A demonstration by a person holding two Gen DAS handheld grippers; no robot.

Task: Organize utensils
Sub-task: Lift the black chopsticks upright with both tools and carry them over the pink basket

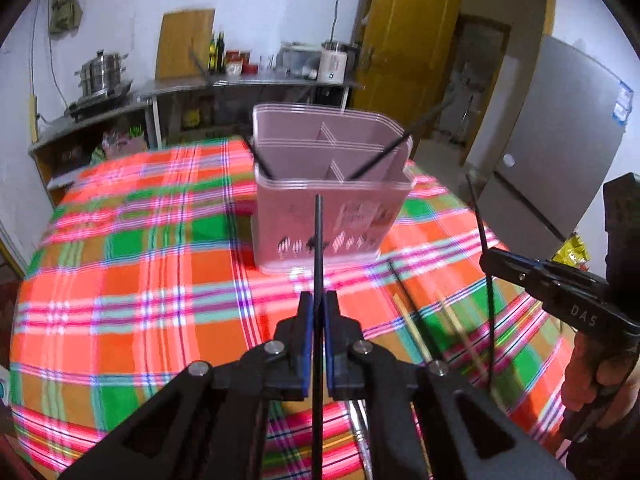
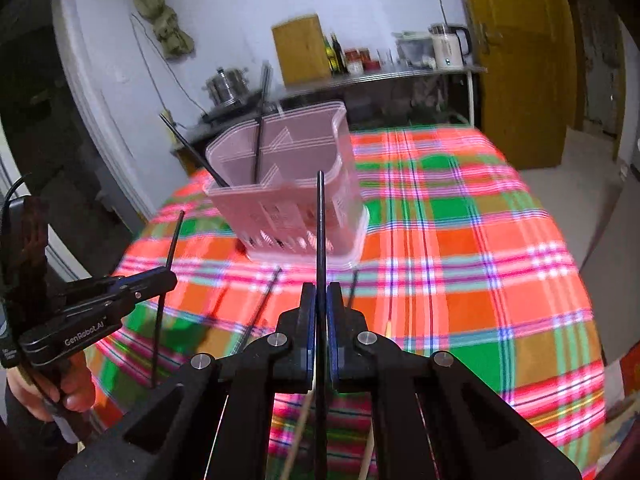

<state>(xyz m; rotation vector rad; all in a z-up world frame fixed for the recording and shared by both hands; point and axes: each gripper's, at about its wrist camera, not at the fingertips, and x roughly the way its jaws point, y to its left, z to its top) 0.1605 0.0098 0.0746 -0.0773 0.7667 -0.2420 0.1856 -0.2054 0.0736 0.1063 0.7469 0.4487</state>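
A pink plastic utensil holder (image 1: 328, 204) with divided compartments stands on the plaid tablecloth; it also shows in the right wrist view (image 2: 288, 200). Two black chopsticks (image 1: 376, 160) lean in it. My left gripper (image 1: 319, 300) is shut on a black chopstick (image 1: 319, 240) held upright in front of the holder. My right gripper (image 2: 321, 292) is shut on another black chopstick (image 2: 321, 220), also upright before the holder. Each gripper shows from the side in the other's view: the right one (image 1: 486, 260), the left one (image 2: 170, 276).
Loose black and wooden chopsticks (image 1: 416, 320) lie on the plaid tablecloth (image 1: 140, 300) near me, also in the right wrist view (image 2: 260, 304). A shelf with pots and bottles (image 1: 240, 80) stands behind the table. A yellow door (image 1: 404, 40) and a fridge (image 1: 560, 140) stand at the right.
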